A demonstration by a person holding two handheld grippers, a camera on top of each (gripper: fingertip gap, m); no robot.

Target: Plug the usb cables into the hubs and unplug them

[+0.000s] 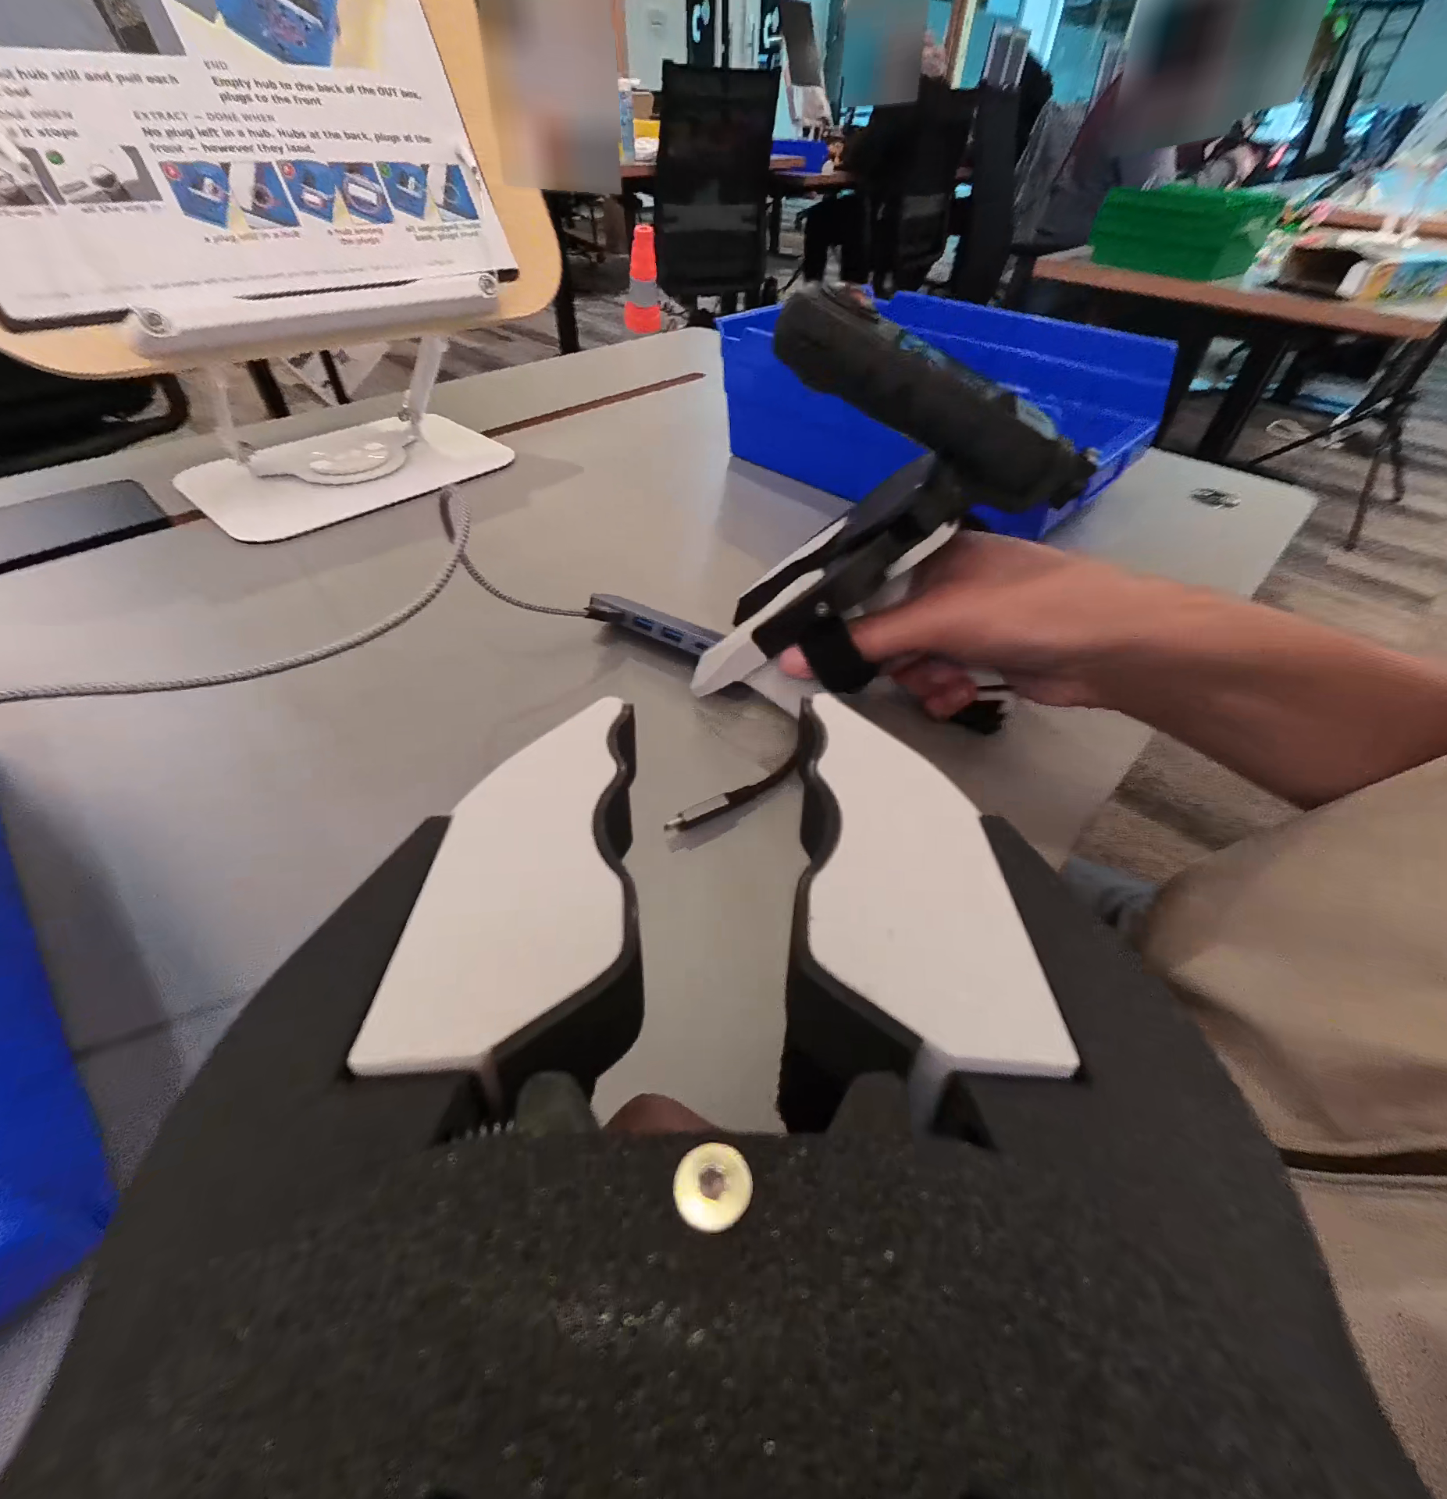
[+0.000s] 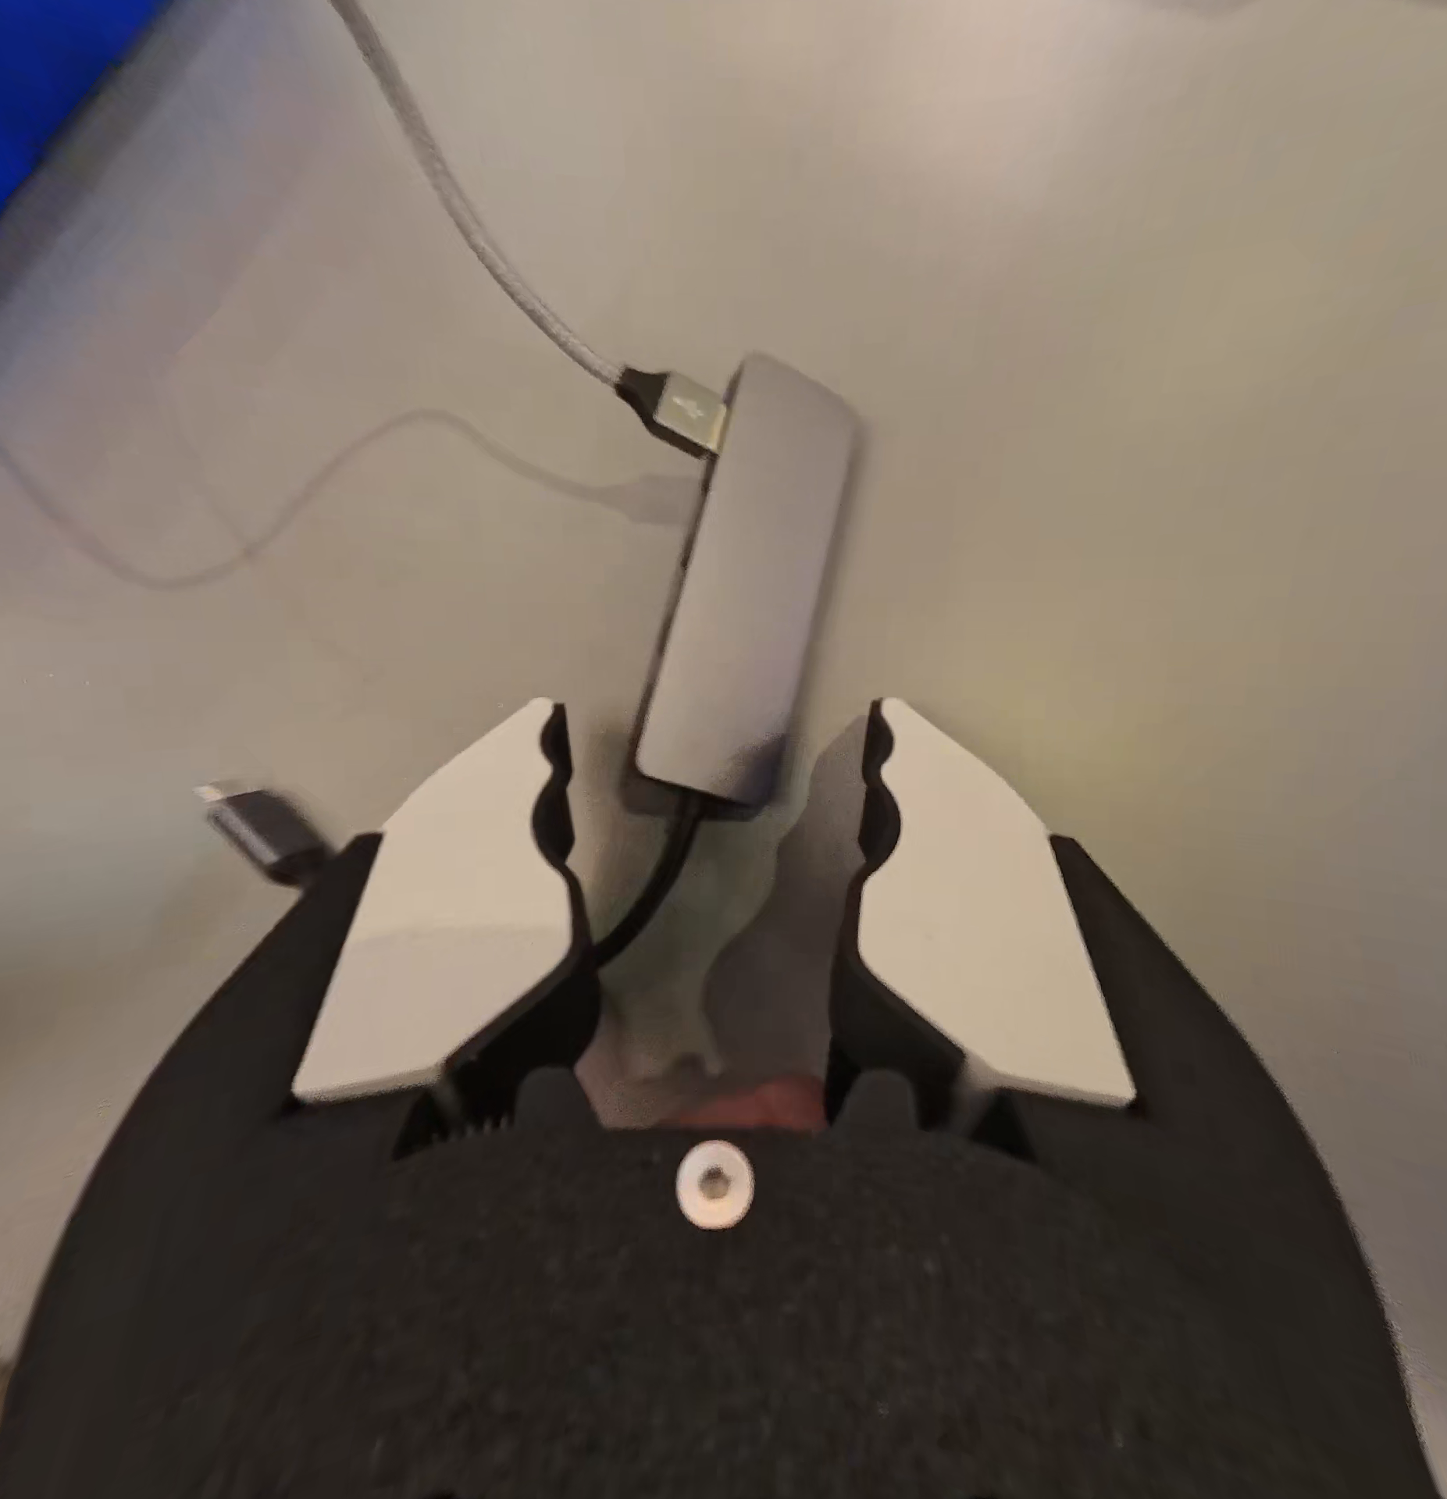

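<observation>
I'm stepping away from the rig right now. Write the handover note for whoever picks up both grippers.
Left gripper: open, empty, held above the table, aimed at the hub's own short black lead and its loose plug.
Right gripper: open, empty, low over the near end of the grey hub; its fingers sit either side of that end without touching it.
The hub lies flat mid-table. One braided grey cable is plugged into its far end.
Two blue side ports show empty; the rest are hidden.
A blue bin stands behind.
Left to do: steady the hub, then pull the braided plug or fill the open ports.
</observation>
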